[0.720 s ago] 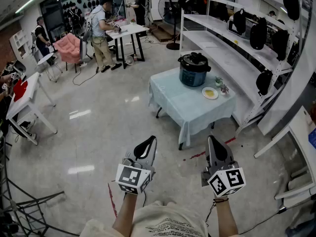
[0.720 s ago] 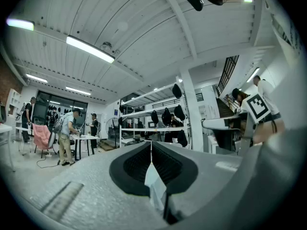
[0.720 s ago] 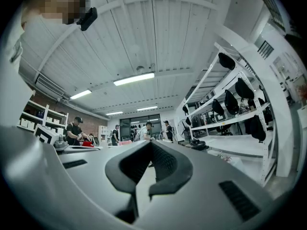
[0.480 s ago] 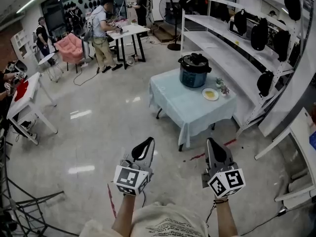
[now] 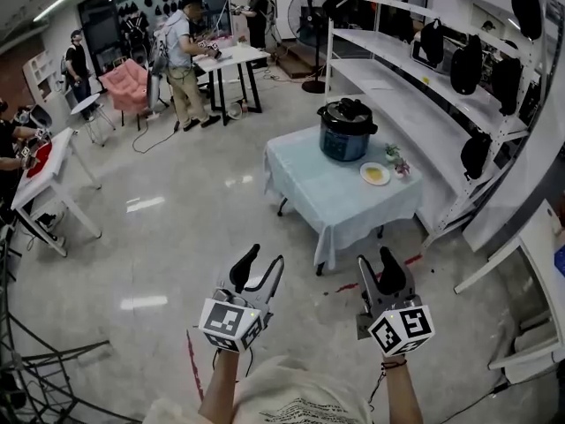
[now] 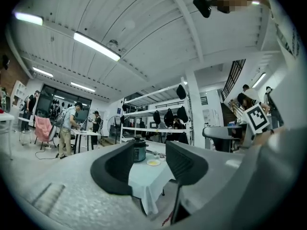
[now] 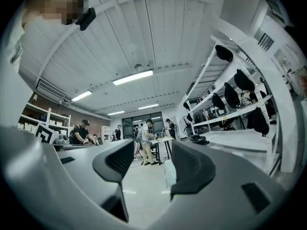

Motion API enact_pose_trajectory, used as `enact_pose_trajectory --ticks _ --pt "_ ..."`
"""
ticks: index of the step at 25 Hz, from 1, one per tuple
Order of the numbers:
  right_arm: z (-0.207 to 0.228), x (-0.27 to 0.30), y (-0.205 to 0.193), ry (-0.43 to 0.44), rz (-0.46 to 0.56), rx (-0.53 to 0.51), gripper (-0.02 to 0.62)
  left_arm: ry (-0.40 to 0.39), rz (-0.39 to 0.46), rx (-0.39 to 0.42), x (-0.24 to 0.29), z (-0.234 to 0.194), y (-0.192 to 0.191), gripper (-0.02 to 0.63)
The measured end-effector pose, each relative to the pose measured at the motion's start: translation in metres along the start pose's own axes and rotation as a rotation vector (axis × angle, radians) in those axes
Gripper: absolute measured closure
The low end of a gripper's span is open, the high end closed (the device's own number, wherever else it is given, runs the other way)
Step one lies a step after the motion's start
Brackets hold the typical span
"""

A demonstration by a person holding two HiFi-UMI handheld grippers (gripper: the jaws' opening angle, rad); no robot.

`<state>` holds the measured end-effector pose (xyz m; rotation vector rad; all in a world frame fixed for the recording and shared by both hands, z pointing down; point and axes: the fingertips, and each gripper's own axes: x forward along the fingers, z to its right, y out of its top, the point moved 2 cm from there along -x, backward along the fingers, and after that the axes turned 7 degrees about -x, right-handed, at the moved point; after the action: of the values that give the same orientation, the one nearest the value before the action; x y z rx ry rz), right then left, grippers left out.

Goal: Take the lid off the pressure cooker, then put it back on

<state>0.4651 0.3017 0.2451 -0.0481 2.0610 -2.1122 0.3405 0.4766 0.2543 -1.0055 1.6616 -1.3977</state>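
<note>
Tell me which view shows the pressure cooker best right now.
Head view: the pressure cooker stands whole on the table, its lid on. Left gripper view shows the pressure cooker small and far off, seen between the jaws. Right gripper view: I cannot make it out.

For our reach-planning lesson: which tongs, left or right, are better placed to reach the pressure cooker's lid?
Probably left. Both are open, empty and far off, but the left tongs frame the pressure cooker between their jaws; the right tongs aim beside it.
</note>
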Motion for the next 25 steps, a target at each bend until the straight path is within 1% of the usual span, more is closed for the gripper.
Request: enact_pose_trajectory --ticks 2,4,5,10,14,17,21,25 --pt "0.005 0.003 -0.003 -0.004 0.000 0.012 0.331 0.019 0.006 0.004 0.004 -0.001 -0.001 0.366" --pt "0.011 0.007 -0.005 -0.009 0.001 0.004 0.307 0.049 0.026 0.010 0.008 -0.004 0.000 0.305" --pt "0.014 0.009 -0.006 -0.011 0.002 -0.003 0.298 0.060 0.033 0.014 0.011 -0.005 0.001 0.297" --pt "0.026 0.020 -0.010 -0.014 0.000 0.003 0.279 0.075 0.016 0.017 0.024 -0.009 -0.004 0.291" --pt "0.033 0.035 -0.019 0.001 -0.029 0.036 0.281 0.069 -0.009 0.012 0.041 -0.015 -0.009 0.292" --pt "0.037 0.051 -0.025 0.017 -0.050 0.033 0.281 0.055 -0.018 0.013 0.058 -0.023 -0.012 0.291" --pt "0.053 0.080 -0.035 -0.004 -0.063 0.037 0.281 0.029 -0.032 0.004 0.095 -0.042 -0.018 0.293" --pt "0.075 0.122 -0.045 -0.026 -0.077 0.041 0.281 -0.016 -0.064 0.002 0.142 -0.065 -0.022 0.293"
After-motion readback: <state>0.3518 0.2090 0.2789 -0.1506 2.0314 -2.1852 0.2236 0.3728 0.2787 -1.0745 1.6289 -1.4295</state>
